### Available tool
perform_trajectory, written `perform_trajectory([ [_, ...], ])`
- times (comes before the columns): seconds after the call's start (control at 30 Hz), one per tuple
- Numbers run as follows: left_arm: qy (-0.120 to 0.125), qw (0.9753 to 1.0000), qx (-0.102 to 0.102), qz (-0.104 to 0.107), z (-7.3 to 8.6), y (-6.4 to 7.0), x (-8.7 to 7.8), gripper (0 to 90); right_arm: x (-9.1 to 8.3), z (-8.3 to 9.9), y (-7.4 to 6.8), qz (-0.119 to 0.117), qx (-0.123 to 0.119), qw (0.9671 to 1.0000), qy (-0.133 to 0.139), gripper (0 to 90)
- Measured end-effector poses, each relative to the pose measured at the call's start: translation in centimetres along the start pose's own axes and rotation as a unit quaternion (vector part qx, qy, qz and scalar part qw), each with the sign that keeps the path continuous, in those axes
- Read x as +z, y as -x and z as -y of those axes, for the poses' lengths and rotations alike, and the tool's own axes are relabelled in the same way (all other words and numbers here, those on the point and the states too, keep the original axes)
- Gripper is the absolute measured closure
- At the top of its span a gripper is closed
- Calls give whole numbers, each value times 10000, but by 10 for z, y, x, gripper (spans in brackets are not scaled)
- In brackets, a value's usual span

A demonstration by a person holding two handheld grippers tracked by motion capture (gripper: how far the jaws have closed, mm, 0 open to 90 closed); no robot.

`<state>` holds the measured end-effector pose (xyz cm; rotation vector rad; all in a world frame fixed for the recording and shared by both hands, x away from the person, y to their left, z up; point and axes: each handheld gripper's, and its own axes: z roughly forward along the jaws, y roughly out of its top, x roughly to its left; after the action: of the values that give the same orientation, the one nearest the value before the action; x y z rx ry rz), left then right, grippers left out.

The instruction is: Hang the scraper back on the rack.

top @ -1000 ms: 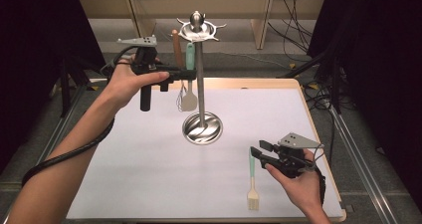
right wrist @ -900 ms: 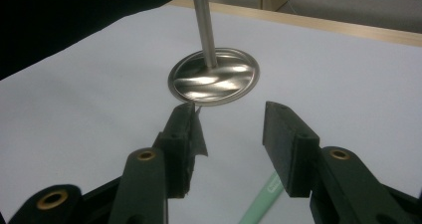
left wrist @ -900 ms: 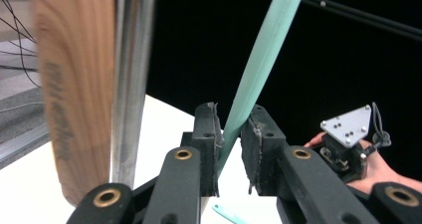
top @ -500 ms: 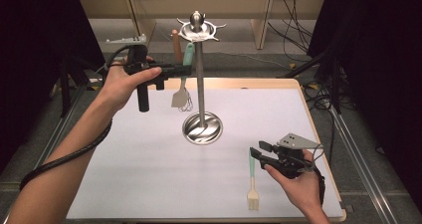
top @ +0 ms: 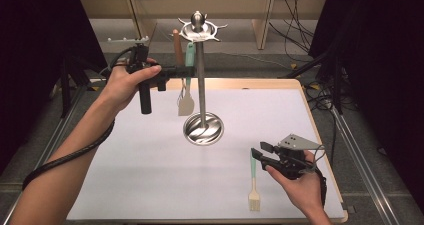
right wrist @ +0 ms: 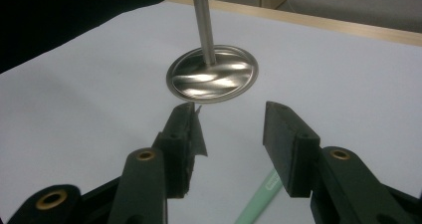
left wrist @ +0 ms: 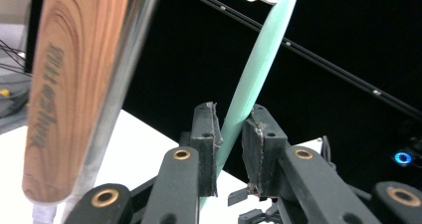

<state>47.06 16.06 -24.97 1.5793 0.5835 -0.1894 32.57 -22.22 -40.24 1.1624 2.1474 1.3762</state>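
Here, in the high view, the left tongs (top: 186,72) are reaching in from the left at the far side of the bench (top: 125,185) and clenching the mint-green handle of a spatula (top: 186,96) that is hanging from the crown of the steel utensil stand (top: 201,85). The grip is sitting high on the handle, probably so the hole at its top can be steered on or off a hook while the pale blade dangles free above the white surface. A wooden handle (top: 176,42) is hanging just beside it. Near the right corner, the right tongs (top: 261,151) are hovering, released, over the green handle of a pastry brush (top: 253,182) that is lying flat, bristles toward the near edge.

In the left gripper view, the left tongs (left wrist: 230,144) are pinching the spatula (left wrist: 259,69) handle, which is running up at a slant toward a wire hook; the wooden handle (left wrist: 74,84) is hanging beside the stand's pole.

In the right gripper view, the right tongs (right wrist: 229,139) are standing wide apart, holding nothing, pointing at the stand's round base (right wrist: 213,79), with the pastry brush (right wrist: 259,204) handle lying just beneath, seemingly waiting its turn.
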Motion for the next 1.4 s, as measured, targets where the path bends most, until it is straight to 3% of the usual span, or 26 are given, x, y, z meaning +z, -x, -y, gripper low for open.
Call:
perform_trajectory([
  [0.33, -49, 9998, 117, -155, -1, 2, 7, 780, 1, 1, 0, 54, -79, 9999, 84, 568],
  [0.37, -51, 9996, 157, -209, -1, 2, 7, 779, -1, 0, 0, -5, 6, 10000, -9, 568],
  [0.57, -45, 9984, 372, -412, -2, 5, 11, 770, -2, -1, 0, 29, -27, 10000, 13, 568],
  [0.6, -23, 9982, 399, -449, -1, 6, 12, 770, -2, 0, -3, -8, 187, 9998, -64, 568],
  [0.73, 3, 9960, 590, -670, 0, 9, 12, 758, -1, 1, -2, -32, 147, 9999, -20, 568],
  [0.77, 7, 9949, 663, -757, 1, 10, 11, 750, 0, 1, 1, 11, -66, 10000, 32, 568],
  [0.8, 51, 9943, 704, -798, 2, 12, 11, 738, -1, 1, 2, 43, -93, 9999, 8, 568],
  [0.83, 85, 9932, 796, -844, 2, 13, 11, 716, -2, 1, 0, 52, 77, 10000, -27, 568],
  [0.9, 159, 9901, 1009, -962, 4, 17, 9, 669, -3, 0, 2, 64, -1, 10000, 26, 568],
  [0.97, 205, 9860, 1200, -1136, 6, 22, 7, 627, -2, 1, 1, -15, 102, 9999, 35, 568],
  [1.03, 250, 9816, 1384, -1289, 8, 27, 5, 592, -3, 1, 3, 72, 12, 10000, 14, 568],
  [1.07, 283, 9799, 1446, -1343, 9, 29, 4, 582, -2, 2, 1, 59, 141, 9999, 15, 569],
  [1.13, 329, 9766, 1575, -1429, 12, 33, 1, 568, -2, 2, 1, 73, 143, 9999, 11, 569],
  [1.23, 375, 9707, 1770, -1580, 15, 41, -4, 573, -4, 2, 0, 160, 234, 9996, -46, 571],
  [1.27, 393, 9692, 1802, -1632, 16, 43, -6, 587, -4, 1, 4, 194, 21, 9998, -29, 573],
  [1.3, 425, 9681, 1819, -1669, 17, 46, -7, 616, -4, 2, 5, 198, 12, 9998, -49, 577],
  [1.37, 482, 9662, 1845, -1738, 19, 51, -10, 659, -4, 3, 3, 237, 262, 9993, -132, 591],
  [1.4, 521, 9649, 1855, -1782, 20, 54, -11, 680, -4, 4, 5, 257, 236, 9993, -151, 601],
])
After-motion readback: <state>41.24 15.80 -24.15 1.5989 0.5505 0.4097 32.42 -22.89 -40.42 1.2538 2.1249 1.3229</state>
